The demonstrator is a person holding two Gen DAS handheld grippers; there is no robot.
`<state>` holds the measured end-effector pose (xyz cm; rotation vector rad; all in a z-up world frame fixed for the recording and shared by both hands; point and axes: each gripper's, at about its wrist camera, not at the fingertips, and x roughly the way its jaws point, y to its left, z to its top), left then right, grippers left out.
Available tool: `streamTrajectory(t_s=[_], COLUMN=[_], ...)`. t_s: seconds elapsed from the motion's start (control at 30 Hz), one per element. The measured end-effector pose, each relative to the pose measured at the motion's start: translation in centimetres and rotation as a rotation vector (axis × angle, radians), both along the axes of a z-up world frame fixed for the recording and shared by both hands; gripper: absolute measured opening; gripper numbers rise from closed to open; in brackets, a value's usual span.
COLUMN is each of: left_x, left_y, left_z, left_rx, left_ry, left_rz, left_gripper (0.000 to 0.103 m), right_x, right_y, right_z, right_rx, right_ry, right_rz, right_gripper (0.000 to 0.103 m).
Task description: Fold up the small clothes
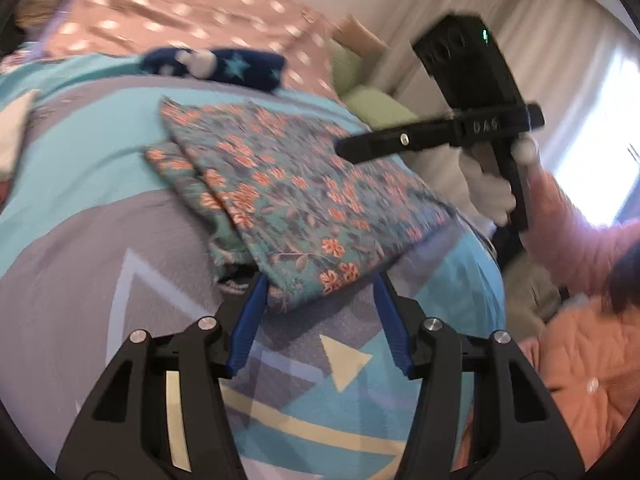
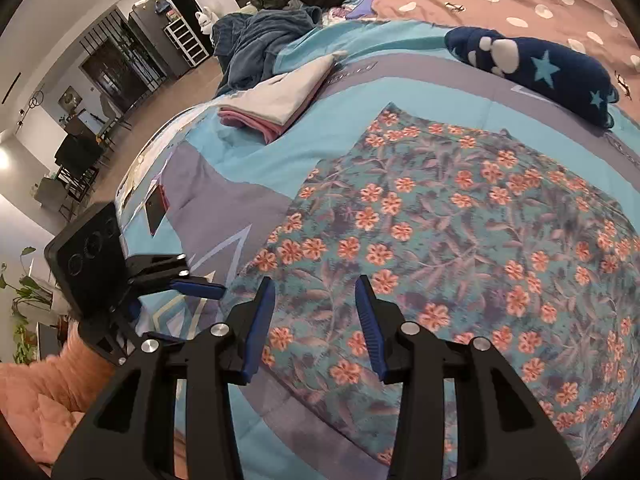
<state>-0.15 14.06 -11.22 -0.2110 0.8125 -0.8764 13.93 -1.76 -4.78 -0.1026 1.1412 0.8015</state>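
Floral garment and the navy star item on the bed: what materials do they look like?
Floral garment: thin woven fabric, probably cotton, matte; it lies flat with crisp folded edges. Navy star item: looks like plush fleece; fuzzy surface, soft rounded bulk.

Teal garment (image 2: pixel 460 240) w/ orange flowers, folded flat on bed, lower layer showing.

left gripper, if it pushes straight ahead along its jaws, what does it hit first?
Most likely the near corner of the floral garment, which lies right at the tips of the left gripper. Its jaws stand open with nothing pressed between them. Depth is unclear: it might meet the bedspread just under that corner instead.
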Motion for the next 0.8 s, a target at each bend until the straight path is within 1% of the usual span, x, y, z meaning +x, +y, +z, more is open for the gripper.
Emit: streamTrajectory(t_s=[0.07,0.13,0.2,0.23,0.27,0.3,0.33,0.37,0.43,0.47,0.53,0.57,0.6,0.67,0.7,0.73,0.77,0.8], left_x=[1.4,2.7,3.7,3.8,3.9,3.8,3.5,3.0,2.3,2.1,2.1,2.1,2.1,2.1,2.1,1.9,1.9,2.1], left_y=[0.0,0.3,0.8,0.9,0.9,0.8,0.5,0.1,-0.4,-0.3,0.0,0.1,0.2,0.2,0.2,0.2,0.2,0.1], left_z=[-0.6,-1.2,-1.6,-1.8,-2.0,-2.2,-2.5,-2.8,-3.1,-2.9,-2.8,-2.9,-3.0,-3.0,-3.1,-3.1,-3.2,-3.1], left_rx=[0.013,0.005,-0.052,-0.072,-0.093,-0.108,-0.135,-0.141,-0.092,-0.09,-0.089,-0.08,-0.079,-0.08,-0.078,-0.078,-0.08,-0.084], left_ry=[0.03,0.061,0.097,0.105,0.118,0.129,0.149,0.167,0.158,0.154,0.164,0.165,0.168,0.173,0.173,0.176,0.179,0.183], left_rz=[-0.037,-0.055,-0.087,-0.097,-0.113,-0.129,-0.16,-0.179,-0.178,-0.176,-0.171,-0.17,-0.169,-0.169,-0.168,-0.167,-0.164,-0.161], left_gripper=[0.055,0.054,0.053,0.051,0.05,0.038,0.029,0.029,0.029,0.029,0.028,0.027,0.027,0.027,0.027,0.027,0.027,0.027], right_x=[0.5,1.2,2.3,2.7,3.5,4.2,4.8,5.5,6.7,7.0,7.5,7.5,7.5,7.3,7.4,7.5,7.7,8.3], right_y=[0.4,1.0,2.0,2.4,3.4,4.0,4.8,5.7,7.9,8.7,10.6,11.8,12.6,13.9,14.2,14.5,14.6,14.6], right_z=[-0.1,-0.1,-0.1,-0.1,-0.3,-0.5,-0.7,-1.1,-2.0,-2.4,-3.8,-4.7,-5.3,-6.4,-6.7,-6.9,-7.0,-6.8], right_rx=[-0.019,-0.041,-0.07,-0.084,-0.112,-0.13,-0.146,-0.16,-0.214,-0.233,-0.275,-0.318,-0.36,-0.452,-0.471,-0.476,-0.482,-0.453], right_ry=[-0.001,-0.007,-0.017,-0.02,-0.027,-0.028,-0.026,-0.024,-0.048,-0.056,-0.041,-0.035,-0.048,-0.109,-0.132,-0.157,-0.173,-0.175], right_rz=[-0.014,-0.033,-0.052,-0.06,-0.073,-0.082,-0.088,-0.089,-0.075,-0.069,-0.04,-0.021,-0.013,-0.005,-0.003,-0.007,-0.02,-0.038], right_gripper=[0.043,0.044,0.045,0.047,0.053,0.056,0.056,0.056,0.056,0.056,0.056,0.056,0.056,0.056,0.05,0.037,0.012,0.005])
